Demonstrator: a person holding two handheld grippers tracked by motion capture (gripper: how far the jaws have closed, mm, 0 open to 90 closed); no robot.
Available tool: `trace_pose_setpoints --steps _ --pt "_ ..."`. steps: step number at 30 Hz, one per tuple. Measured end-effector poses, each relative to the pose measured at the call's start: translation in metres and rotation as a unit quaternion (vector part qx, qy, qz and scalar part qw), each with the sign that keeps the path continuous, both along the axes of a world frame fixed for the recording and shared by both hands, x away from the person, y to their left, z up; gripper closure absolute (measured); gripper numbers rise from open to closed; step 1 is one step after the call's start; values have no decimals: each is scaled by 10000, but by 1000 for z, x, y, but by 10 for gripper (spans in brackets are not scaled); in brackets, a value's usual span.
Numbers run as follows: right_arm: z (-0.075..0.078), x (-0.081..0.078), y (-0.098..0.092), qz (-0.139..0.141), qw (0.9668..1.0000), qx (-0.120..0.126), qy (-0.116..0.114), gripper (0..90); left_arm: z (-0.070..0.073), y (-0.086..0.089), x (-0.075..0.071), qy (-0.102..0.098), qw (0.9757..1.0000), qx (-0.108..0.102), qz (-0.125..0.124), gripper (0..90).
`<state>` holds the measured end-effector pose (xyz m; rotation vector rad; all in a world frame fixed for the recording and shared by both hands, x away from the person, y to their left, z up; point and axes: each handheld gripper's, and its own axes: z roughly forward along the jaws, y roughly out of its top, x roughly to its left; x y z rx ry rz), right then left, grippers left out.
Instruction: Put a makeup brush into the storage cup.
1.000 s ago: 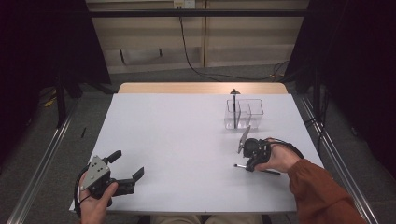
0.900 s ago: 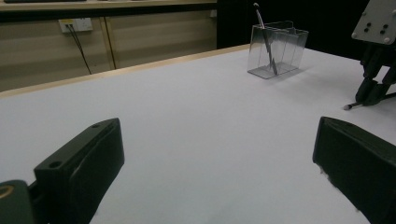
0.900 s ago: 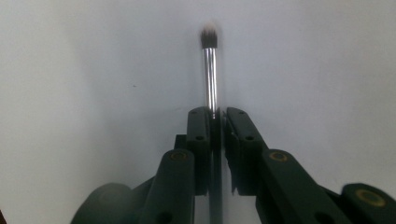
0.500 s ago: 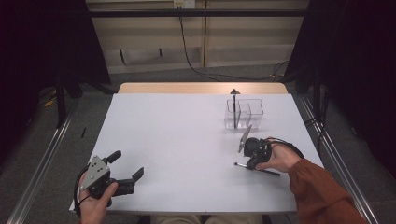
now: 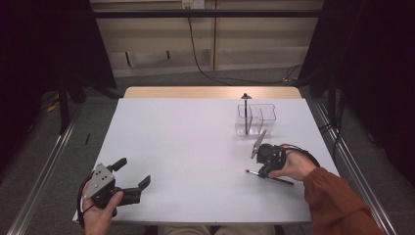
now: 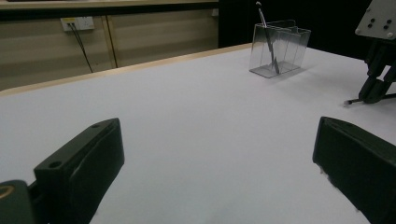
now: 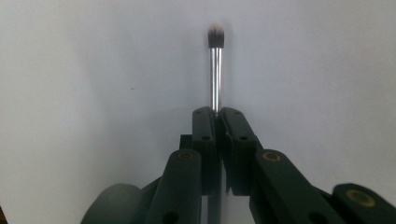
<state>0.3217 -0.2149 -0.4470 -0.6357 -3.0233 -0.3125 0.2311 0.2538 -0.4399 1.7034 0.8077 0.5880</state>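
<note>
A makeup brush (image 5: 252, 173) with a silver ferrule and pale bristle tip (image 7: 215, 56) lies flat on the white table (image 5: 186, 142) at the right. My right gripper (image 5: 264, 174) points down at it, and its jaws are shut on the brush handle (image 7: 216, 114). From the left gripper view the right gripper (image 6: 373, 91) stands over the brush at the far right. My left gripper (image 5: 133, 172) rests at the front left of the table, held in a hand. Its jaws stand wide open with nothing between them (image 6: 219, 154).
A clear acrylic organizer (image 5: 257, 117) stands at the back right of the table (image 6: 280, 46). A second dark brush (image 5: 245, 110) stands upright in its left compartment. A cable runs across the floor behind the table.
</note>
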Motion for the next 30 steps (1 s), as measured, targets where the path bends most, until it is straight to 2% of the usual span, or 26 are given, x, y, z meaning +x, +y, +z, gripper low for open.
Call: trace_pose_setpoints --steps 3,16,23,30 --pt "2 0 -1 -27 10000 61 13 844 0 0 0 3 10000 8 -3 21" --pt "13 -3 -8 -205 9989 354 -206 845 0 0 0 2 10000 3 6 21" --pt "21 -6 -16 -360 9973 559 -315 845 0 0 0 -5 10000 1 0 21" --pt "31 -8 -22 -516 9939 844 -487 845 0 0 0 0 10000 -1 6 21"
